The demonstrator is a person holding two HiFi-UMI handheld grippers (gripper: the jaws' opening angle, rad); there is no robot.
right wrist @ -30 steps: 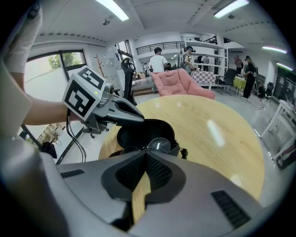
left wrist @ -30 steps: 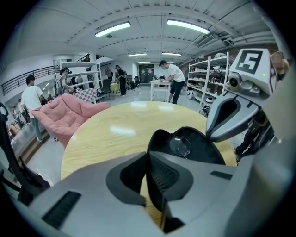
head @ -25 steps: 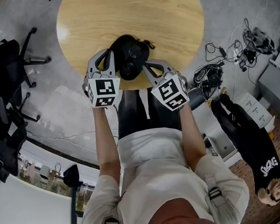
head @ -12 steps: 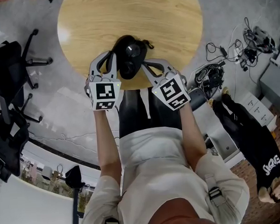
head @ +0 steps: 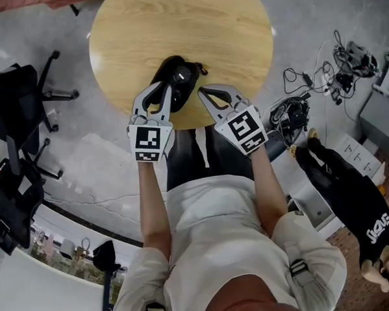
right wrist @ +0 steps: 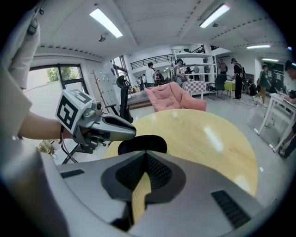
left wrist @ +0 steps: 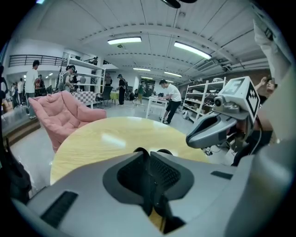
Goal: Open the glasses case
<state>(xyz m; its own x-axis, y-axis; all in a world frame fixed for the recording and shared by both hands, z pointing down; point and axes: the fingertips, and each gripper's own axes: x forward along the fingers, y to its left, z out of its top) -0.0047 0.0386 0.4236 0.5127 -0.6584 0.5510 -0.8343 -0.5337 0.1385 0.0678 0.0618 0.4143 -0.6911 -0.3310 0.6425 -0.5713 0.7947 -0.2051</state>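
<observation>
Fingers [left wrist: 92, 185] of left gripper [head: 166, 87] and right gripper [head: 201, 91] are clenched empty; black glasses case [head: 182, 73] lies just ahead on tabletop [head: 233, 32], nearer the left.

Table [head: 227, 33] pale wood grain with satin sheen, glasses case [head: 176, 81] black and semi-gloss, left gripper [left wrist: 149, 157] and right gripper [right wrist: 146, 159] matt grey plastic with dark ribbed pads [right wrist: 159, 173], floor [head: 83, 138] smooth grey, armchair [left wrist: 60, 115] pink cloth.
</observation>
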